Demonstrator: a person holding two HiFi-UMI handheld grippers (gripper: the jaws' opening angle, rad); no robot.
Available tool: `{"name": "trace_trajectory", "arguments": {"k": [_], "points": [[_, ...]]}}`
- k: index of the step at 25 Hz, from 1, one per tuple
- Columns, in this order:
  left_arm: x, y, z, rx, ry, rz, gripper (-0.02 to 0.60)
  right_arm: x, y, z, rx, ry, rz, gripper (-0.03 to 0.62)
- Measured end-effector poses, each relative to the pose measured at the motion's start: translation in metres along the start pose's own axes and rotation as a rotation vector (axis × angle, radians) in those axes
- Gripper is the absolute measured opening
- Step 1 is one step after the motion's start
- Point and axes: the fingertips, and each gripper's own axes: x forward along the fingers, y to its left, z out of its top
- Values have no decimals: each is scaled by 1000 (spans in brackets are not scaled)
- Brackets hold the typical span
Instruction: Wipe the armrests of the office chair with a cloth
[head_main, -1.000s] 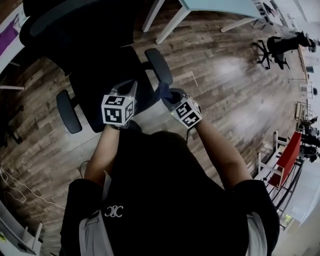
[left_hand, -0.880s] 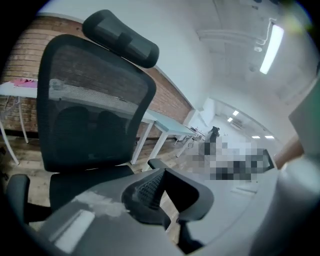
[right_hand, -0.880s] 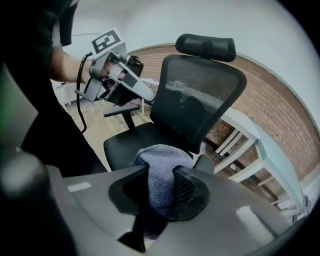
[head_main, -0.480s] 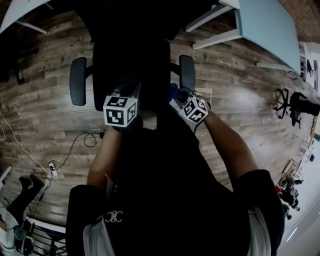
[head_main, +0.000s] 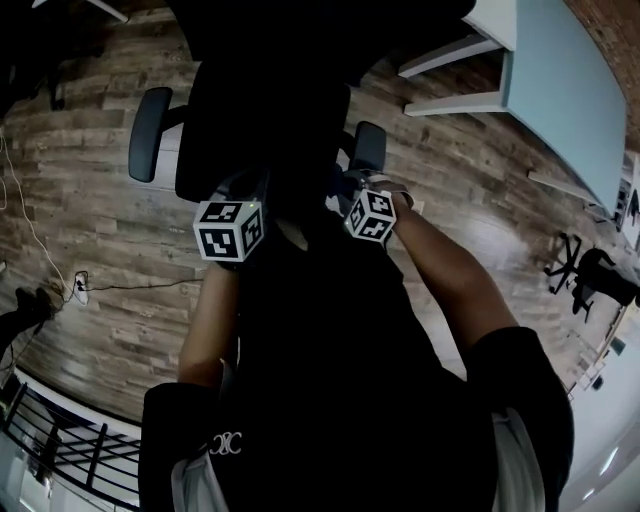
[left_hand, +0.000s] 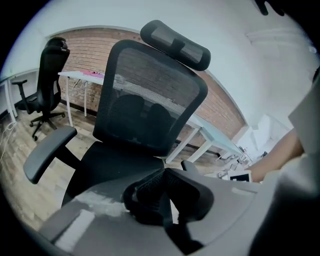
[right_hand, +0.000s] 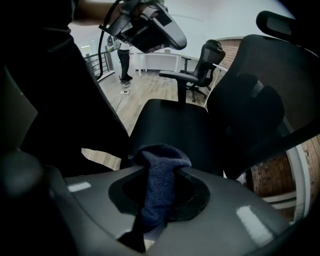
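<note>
The person stands at the front of the black office chair, both grippers low over its seat. The right gripper pinches a dark blue cloth near one armrest; whether it touches, I can't tell. The left gripper has its jaws pressed together, empty.
</note>
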Motion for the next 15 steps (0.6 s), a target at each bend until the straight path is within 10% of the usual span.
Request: {"name": "trace_trajectory", "arguments": {"k": [15], "points": [[-7, -26, -28, -70, -16, 117, 6, 7, -136, -19, 55, -8, -172, 71]]}}
